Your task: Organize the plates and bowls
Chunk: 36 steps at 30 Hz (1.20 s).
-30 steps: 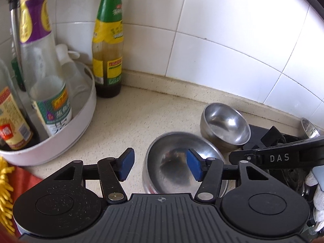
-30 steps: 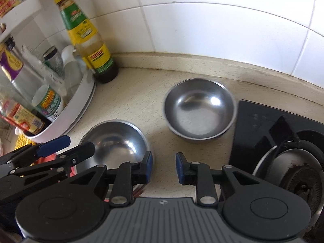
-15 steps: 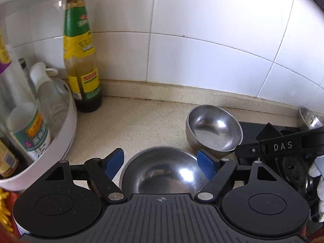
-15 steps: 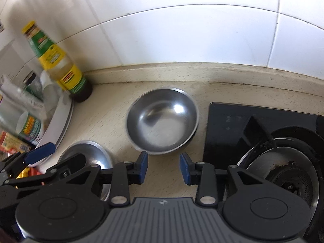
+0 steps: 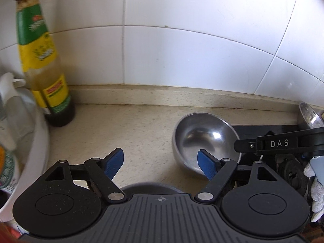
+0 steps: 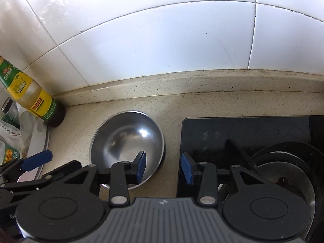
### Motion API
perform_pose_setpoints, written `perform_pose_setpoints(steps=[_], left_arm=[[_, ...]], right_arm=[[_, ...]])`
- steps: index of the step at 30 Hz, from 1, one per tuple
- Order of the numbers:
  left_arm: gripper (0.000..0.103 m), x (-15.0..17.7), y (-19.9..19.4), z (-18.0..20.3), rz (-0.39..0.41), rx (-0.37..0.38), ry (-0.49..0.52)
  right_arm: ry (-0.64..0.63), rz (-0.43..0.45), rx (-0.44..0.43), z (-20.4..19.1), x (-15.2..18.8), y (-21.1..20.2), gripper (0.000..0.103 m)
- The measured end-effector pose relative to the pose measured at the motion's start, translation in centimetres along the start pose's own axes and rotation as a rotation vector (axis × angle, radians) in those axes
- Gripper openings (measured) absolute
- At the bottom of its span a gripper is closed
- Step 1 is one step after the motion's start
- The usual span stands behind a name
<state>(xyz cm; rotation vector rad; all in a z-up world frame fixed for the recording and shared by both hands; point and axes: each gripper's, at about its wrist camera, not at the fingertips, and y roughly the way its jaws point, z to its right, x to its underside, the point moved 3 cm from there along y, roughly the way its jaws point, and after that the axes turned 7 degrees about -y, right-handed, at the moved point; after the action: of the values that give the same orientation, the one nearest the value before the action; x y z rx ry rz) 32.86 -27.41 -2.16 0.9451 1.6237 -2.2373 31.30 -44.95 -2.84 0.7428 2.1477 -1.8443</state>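
Note:
A steel bowl (image 5: 204,139) (image 6: 126,139) stands on the beige counter next to the black stove. My right gripper (image 6: 163,167) is open, its left finger over the bowl's near rim and its right finger over the stove edge. My left gripper (image 5: 161,163) is open above bare counter, left of that bowl. A second steel bowl shows only as a dark rim (image 5: 149,187) just below the left gripper's fingers, mostly hidden by the gripper body. The right gripper's arm (image 5: 279,143) reaches in beside the first bowl.
A sauce bottle (image 5: 43,68) (image 6: 32,99) stands against the tiled wall at left. A white tray (image 5: 38,147) of bottles sits at far left. The black stove (image 6: 243,139) with a burner (image 6: 287,176) lies at right. A small steel dish (image 5: 308,116) leans at back right.
Both grippers moved forward and right. The near bowl slid out of the left view under the gripper. The right gripper opened wider and now straddles the far bowl's rim.

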Motion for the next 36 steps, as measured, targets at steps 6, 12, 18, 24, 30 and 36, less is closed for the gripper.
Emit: perform_pose_setpoints(steps=[6,12,18,24,30,36], left_arm=[[0.085,-0.5,2.2,0.7,-0.063,0.035,0.007],[0.081,-0.8,3.8,0.9,-0.101,0.043,0.013],[0.073,-0.5,5.0,1.1,-0.128,0.044,0.018],[0.065,-0.2,6.3,1.1,-0.161,0.05,0.023],[0.049,0.2,7.4,1.4,-0.199,0.057,0.041],[0.039,0.5,8.1,1.6,-0.219,0.067,0.066]], right_arm=[[0.015,-0.024,-0.013,0.3,-0.3,1.4,0.038],[0.002,-0.045,-0.029,-0.1,-0.4,2.4,0.038],[-0.003,-0.052,-0.034,-0.2,-0.4,3.3,0.038],[0.001,-0.085,-0.054,-0.2,-0.3,4.4,0.028],[-0.016,-0.102,-0.068,-0.4,0.0,5.3,0.019],[-0.014,-0.099,-0.079,-0.4,-0.1,5.3,0.018]])
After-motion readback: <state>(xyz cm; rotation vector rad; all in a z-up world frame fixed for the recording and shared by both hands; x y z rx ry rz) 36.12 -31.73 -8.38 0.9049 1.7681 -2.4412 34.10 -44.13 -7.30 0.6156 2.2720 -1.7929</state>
